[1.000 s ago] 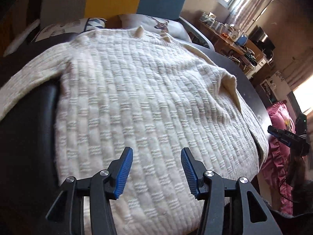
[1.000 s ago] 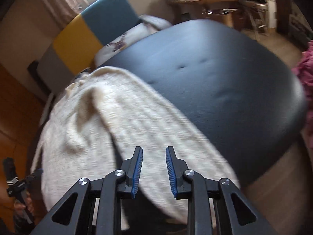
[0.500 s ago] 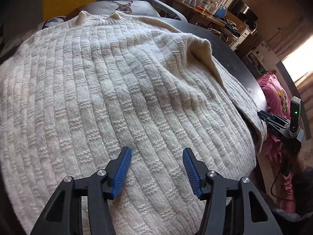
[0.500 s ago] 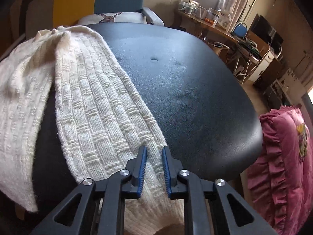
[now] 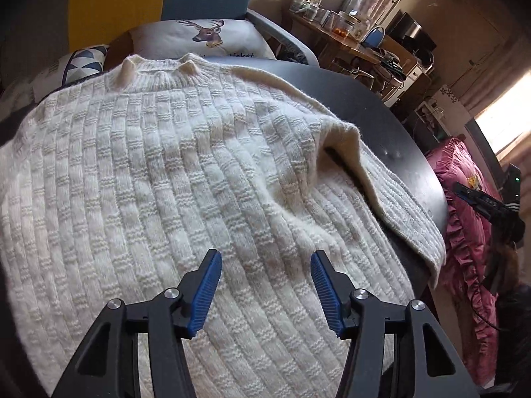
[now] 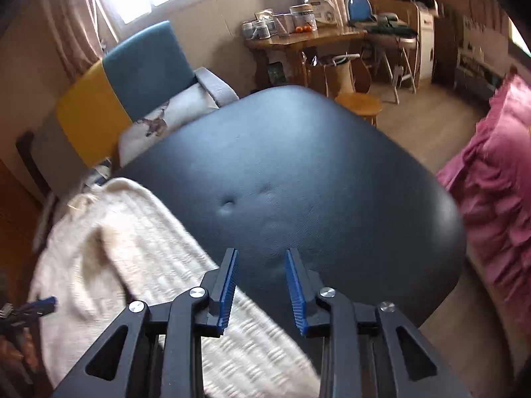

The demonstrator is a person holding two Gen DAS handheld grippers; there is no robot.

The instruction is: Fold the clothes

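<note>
Cream knit sweater (image 5: pixel 172 179) lies flat on the black padded table (image 6: pixel 332 179), my left gripper (image 5: pixel 265 285) hovering half open and empty, right gripper (image 6: pixel 260 287) opening on nothing, so that loose sleeve (image 5: pixel 398 205) at the edge could slide off.

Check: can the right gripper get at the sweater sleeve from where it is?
Probably yes. The right gripper, jaws opening with nothing between them, hangs just above the sleeve on the black table; nothing blocks it.
</note>
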